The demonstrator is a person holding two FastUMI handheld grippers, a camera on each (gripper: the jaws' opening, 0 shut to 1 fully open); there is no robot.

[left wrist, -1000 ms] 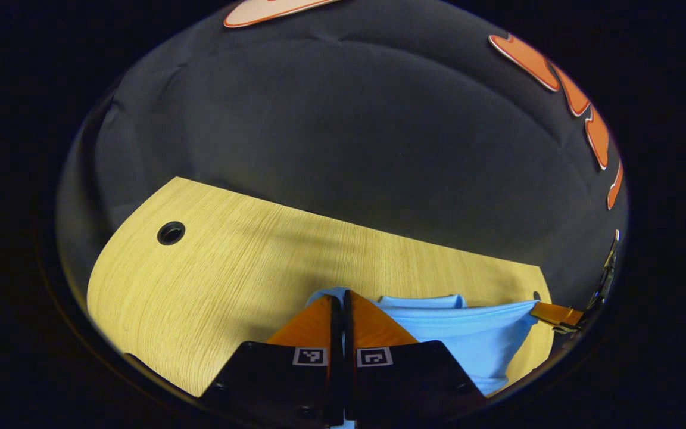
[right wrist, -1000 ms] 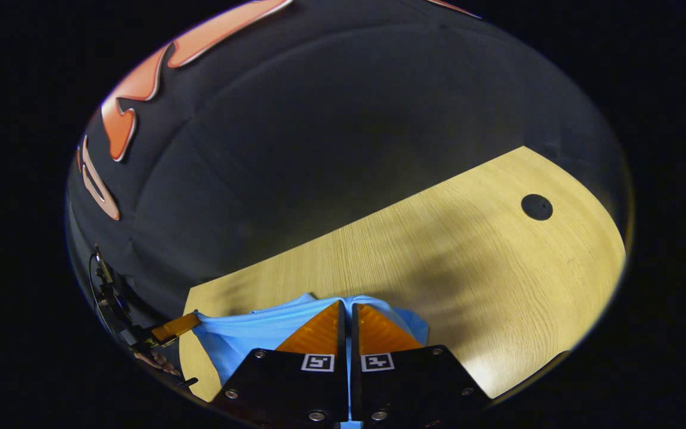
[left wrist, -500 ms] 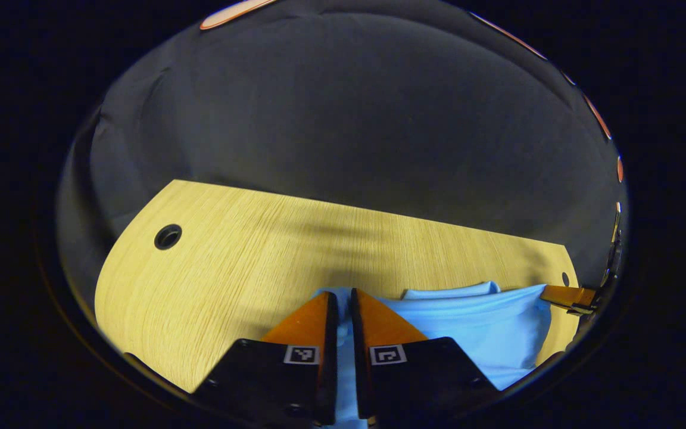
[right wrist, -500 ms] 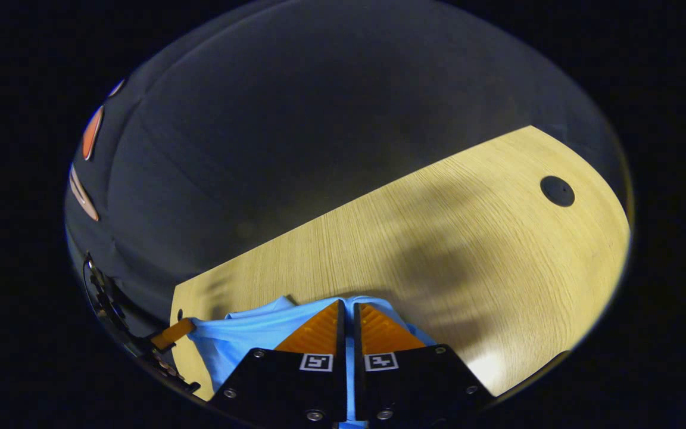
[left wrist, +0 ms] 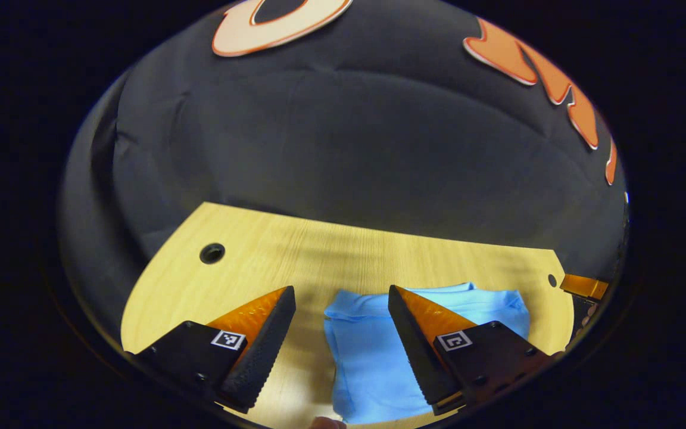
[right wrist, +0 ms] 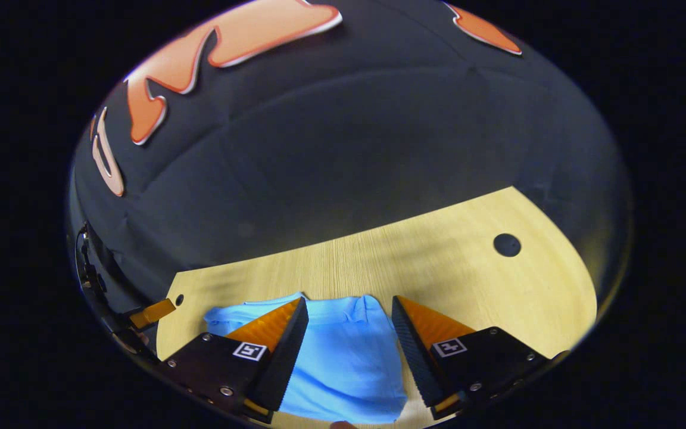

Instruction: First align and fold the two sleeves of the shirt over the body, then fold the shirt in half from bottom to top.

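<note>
Folded shirt on the tabletop, both grippers spread wide above it.

The blue shirt [left wrist: 373, 351] lies as a compact folded rectangle on the wooden tabletop [left wrist: 248, 280], its far edge short of the tabletop's back edge. In the left gripper view, the left gripper [left wrist: 341, 292] has its jaws wide apart and grips nothing; the shirt's left edge sits in the gap between the fingers, and one finger overlaps the shirt in that picture. A round hole [left wrist: 212, 253] in the tabletop lies well to the left of the shirt. In the right gripper view, the right gripper [right wrist: 348, 301] likewise has its jaws wide apart and empty, with the shirt [right wrist: 343, 357] showing between them and its right edge near the right finger. A dark round cap [right wrist: 507, 245] sits on the tabletop [right wrist: 468, 280] well to the right of the shirt.
</note>
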